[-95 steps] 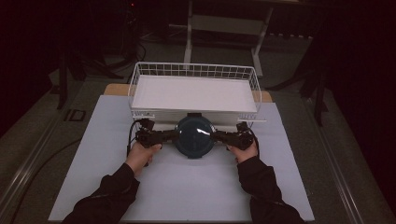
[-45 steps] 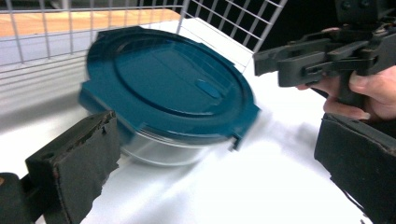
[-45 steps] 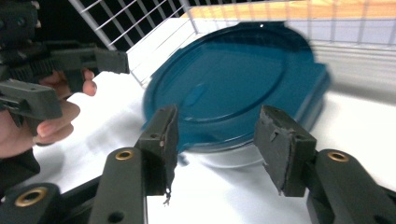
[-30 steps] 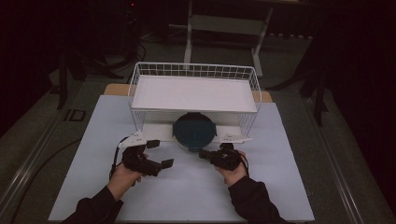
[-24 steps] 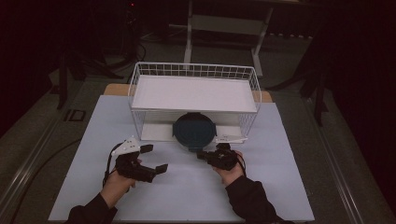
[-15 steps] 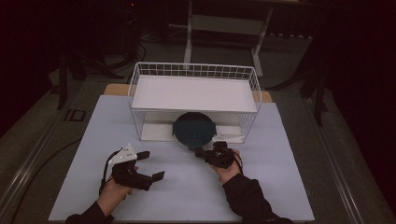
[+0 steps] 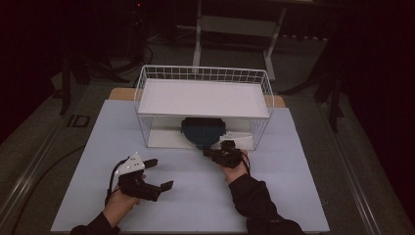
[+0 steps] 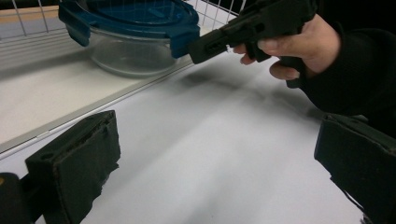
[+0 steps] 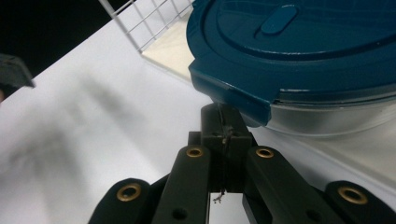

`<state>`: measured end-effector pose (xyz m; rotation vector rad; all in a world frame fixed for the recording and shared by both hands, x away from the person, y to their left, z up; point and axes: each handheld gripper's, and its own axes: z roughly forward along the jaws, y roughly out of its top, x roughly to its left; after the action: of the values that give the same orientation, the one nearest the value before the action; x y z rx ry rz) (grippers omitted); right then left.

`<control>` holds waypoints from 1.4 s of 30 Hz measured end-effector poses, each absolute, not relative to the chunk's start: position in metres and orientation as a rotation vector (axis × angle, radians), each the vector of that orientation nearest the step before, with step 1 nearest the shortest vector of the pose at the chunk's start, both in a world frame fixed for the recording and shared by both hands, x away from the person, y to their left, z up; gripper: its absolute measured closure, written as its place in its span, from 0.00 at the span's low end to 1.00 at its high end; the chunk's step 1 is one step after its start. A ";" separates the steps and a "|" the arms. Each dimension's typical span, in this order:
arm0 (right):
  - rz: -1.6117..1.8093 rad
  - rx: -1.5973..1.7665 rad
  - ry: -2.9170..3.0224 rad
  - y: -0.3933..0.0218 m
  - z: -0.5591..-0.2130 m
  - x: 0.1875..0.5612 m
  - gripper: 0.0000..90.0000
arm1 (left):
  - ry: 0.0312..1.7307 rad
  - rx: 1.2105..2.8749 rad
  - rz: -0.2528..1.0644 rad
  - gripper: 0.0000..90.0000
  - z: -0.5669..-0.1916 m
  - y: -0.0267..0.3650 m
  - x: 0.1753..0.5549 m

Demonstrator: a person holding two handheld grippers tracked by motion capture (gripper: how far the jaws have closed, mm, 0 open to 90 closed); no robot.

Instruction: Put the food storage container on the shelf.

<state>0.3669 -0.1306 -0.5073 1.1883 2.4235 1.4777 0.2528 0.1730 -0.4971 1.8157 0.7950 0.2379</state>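
Container [image 7: 203, 131]: we find it on the lower shelf of the wire rack [image 7: 204, 73], under the top tray, at the front edge.
Right gripper [image 7: 207, 152]: jaws pressed together, empty, tips at the lid's clip; we judge it is nudging the container in.
Left gripper [image 7: 162, 174]: jaws wide, empty, parked on the mat [image 7: 274, 196].
Right gripper view: we read the blue lid [image 9: 317, 42] and glass body close up.
High view: rack hides most of it.

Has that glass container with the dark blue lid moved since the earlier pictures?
Yes. The glass container with the dark blue lid has gone from the table in front of the white wire rack to further back, under its upper shelf.
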 end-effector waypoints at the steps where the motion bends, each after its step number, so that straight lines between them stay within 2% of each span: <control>1: 1.476 1.194 2.418 -0.131 -0.508 0.369 1.00 | 0.795 1.815 0.240 0.00 -0.497 0.173 0.253; 21: 1.490 1.250 2.373 -0.125 -0.514 0.386 1.00 | 0.784 1.812 0.239 0.00 -0.497 0.173 0.252; 25: 1.494 1.198 2.382 -0.123 -0.510 0.378 0.94 | 0.779 1.810 0.243 0.00 -0.496 0.173 0.251; 27: 1.520 1.170 2.383 -0.125 -0.505 0.370 0.86 | 0.774 1.810 0.244 0.00 -0.494 0.173 0.250; 28: 1.520 1.170 2.383 -0.125 -0.505 0.370 0.86 | 0.774 1.810 0.244 0.00 -0.494 0.173 0.250; 29: 1.549 1.139 2.382 -0.127 -0.499 0.363 0.73 | 0.768 1.810 0.247 0.00 -0.492 0.172 0.249; 30: 1.549 1.139 2.382 -0.127 -0.499 0.363 0.73 | 0.768 1.810 0.247 0.00 -0.492 0.172 0.249; 32: 1.561 1.118 2.369 -0.129 -0.496 0.358 0.55 | 0.757 1.816 0.250 0.00 -0.492 0.171 0.248; 33: 1.561 1.118 2.369 -0.129 -0.496 0.358 0.55 | 0.757 1.816 0.250 0.00 -0.492 0.171 0.248; 34: 1.616 1.109 2.361 -0.133 -0.492 0.351 0.35 | 0.752 1.820 0.248 0.00 -0.492 0.170 0.248; 35: 1.624 1.094 2.377 -0.134 -0.491 0.350 0.29 | 0.750 1.824 0.245 0.00 -0.492 0.170 0.248; 37: 1.631 1.092 2.377 -0.135 -0.490 0.348 0.27 | 0.746 1.830 0.241 0.00 -0.493 0.169 0.247; 39: 1.655 1.087 2.373 -0.140 -0.489 0.344 0.21 | 0.742 1.832 0.239 0.00 -0.492 0.169 0.246; 42: 1.666 1.100 2.346 -0.146 -0.488 0.339 0.21 | 0.738 1.828 0.239 0.00 -0.491 0.170 0.245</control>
<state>0.3393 -0.1465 -0.4876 1.1000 2.3458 1.6661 0.2452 0.1701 -0.4909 1.8283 0.7381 0.2387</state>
